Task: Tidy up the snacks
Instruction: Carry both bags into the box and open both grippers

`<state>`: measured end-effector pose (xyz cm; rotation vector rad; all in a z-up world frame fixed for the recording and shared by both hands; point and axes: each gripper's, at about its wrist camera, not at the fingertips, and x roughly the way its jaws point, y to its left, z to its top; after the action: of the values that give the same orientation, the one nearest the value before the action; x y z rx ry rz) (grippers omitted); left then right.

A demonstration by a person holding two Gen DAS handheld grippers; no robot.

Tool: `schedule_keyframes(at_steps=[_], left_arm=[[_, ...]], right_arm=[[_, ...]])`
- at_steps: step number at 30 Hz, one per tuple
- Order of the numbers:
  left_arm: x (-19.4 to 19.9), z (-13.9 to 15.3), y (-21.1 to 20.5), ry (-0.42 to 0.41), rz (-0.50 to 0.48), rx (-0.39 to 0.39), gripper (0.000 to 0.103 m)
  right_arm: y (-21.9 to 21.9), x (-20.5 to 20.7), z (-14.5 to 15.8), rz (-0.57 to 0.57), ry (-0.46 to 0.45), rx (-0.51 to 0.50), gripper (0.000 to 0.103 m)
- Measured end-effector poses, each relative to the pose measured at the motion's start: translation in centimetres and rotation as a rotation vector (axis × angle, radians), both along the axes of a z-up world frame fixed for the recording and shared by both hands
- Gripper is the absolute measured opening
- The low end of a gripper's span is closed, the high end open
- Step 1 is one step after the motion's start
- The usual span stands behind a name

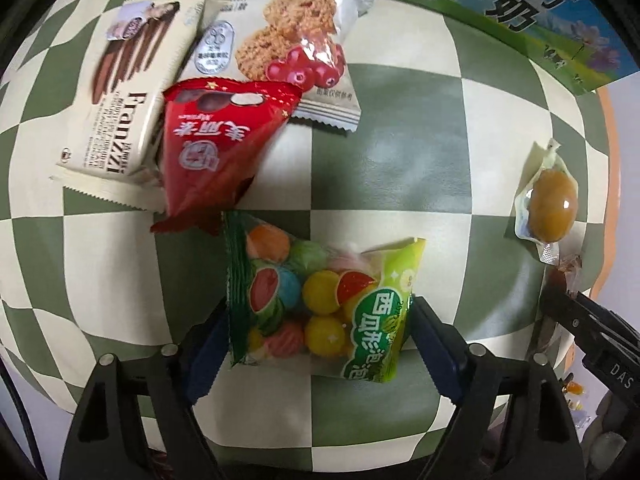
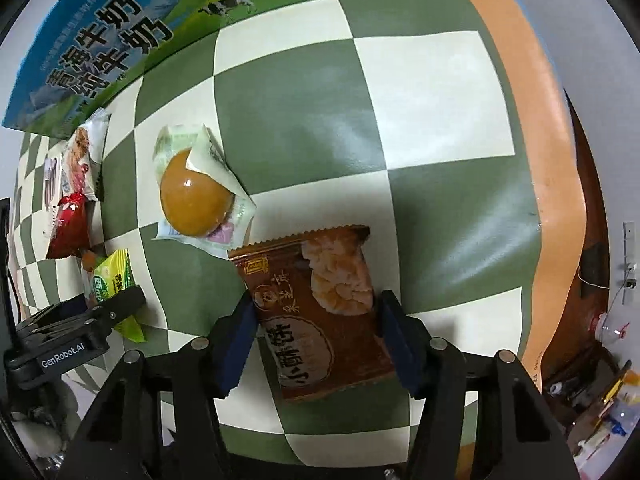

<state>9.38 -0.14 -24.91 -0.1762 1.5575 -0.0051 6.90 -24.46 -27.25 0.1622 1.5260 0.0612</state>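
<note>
The left hand-held gripper [image 1: 320, 320] clamps the gum-ball bag [image 1: 320, 304], apparently adding it near the far-left pile; the right hand-held gripper [image 2: 316, 320] grips the brown pastry packet [image 2: 320, 312] beside the egg pouch [image 2: 198, 196], apparently sorting by kind.

I read "Franzzi" on the cream biscuit packet [image 1: 120, 116], "GenRobot.AI" on the left gripper [image 2: 116, 312], and "牛奶" on the blue carton [image 2: 104, 36].

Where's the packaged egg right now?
On the checkered cloth, the packaged egg lies just left and beyond the brown snack pack between the right gripper's fingers.
</note>
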Motion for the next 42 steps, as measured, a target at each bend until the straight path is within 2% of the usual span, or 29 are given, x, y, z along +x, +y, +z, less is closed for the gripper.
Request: schedule_keyframes(at_steps=[2, 4, 10, 11, 14, 18, 22, 24, 25, 29, 32, 36, 42], left_arm=[[-0.1, 0.8, 0.7, 0.001, -0.001, -0.006, 0.081], [-0.4, 1.7, 0.6, -0.007, -0.011, -0.014, 0.072], [-0.3, 4.4, 0.1, -0.042, -0.053, -0.025, 0.071], [-0.2, 4.8, 0.0, -0.011, -0.054, -0.037, 0.070], [0.3, 7.4, -0.3, -0.049, -0.048, -0.073, 0.070], [2.0, 12.3, 0.0, -0.114, -0.048, -0.140, 0.070], [5.6, 18.3, 0.2, -0.227, -0.059, -0.178, 0.070], [7.5, 19.7, 0.9, -0.270, -0.055, -0.190, 0.070], [8.9, 21.1, 1.2, -0.301, -0.060, -0.185, 0.071], [13.3, 23.8, 2.0, -0.390, -0.061, -0.147, 0.071], [17.0, 23.9, 2.7, -0.409, -0.056, -0.103, 0.071], [22.8, 23.1, 3.6, -0.405, -0.045, -0.055, 0.071], [29.5, 19.9, 5.1, -0.328, -0.045, 0.011, 0.071]], right_arm=[[0.0, -1.1, 0.2, -0.009, -0.007, 0.012, 0.060], [-0.3, -2.0, 1.0, -0.017, -0.011, 0.028, 0.059], [-2.0, -2.8, 3.7, -0.044, -0.040, 0.091, 0.059], [-2.1, -3.0, 4.3, -0.051, -0.048, 0.112, 0.059], [-2.3, -2.6, 6.3, -0.052, -0.075, 0.144, 0.059], [-2.4, -1.8, 10.5, -0.046, -0.130, 0.192, 0.059], [-1.7, 1.6, 14.9, -0.036, -0.210, 0.234, 0.059], [-2.0, 3.5, 18.1, -0.031, -0.271, 0.256, 0.059], [-1.7, 4.5, 19.3, -0.027, -0.296, 0.264, 0.059], [-1.2, 9.2, 23.9, -0.010, -0.404, 0.256, 0.059], [0.1, 13.1, 26.0, 0.006, -0.464, 0.222, 0.059], [1.0, 18.2, 26.7, 0.015, -0.482, 0.176, 0.059], [2.6, 26.7, 23.6, 0.017, -0.403, 0.108, 0.059]])
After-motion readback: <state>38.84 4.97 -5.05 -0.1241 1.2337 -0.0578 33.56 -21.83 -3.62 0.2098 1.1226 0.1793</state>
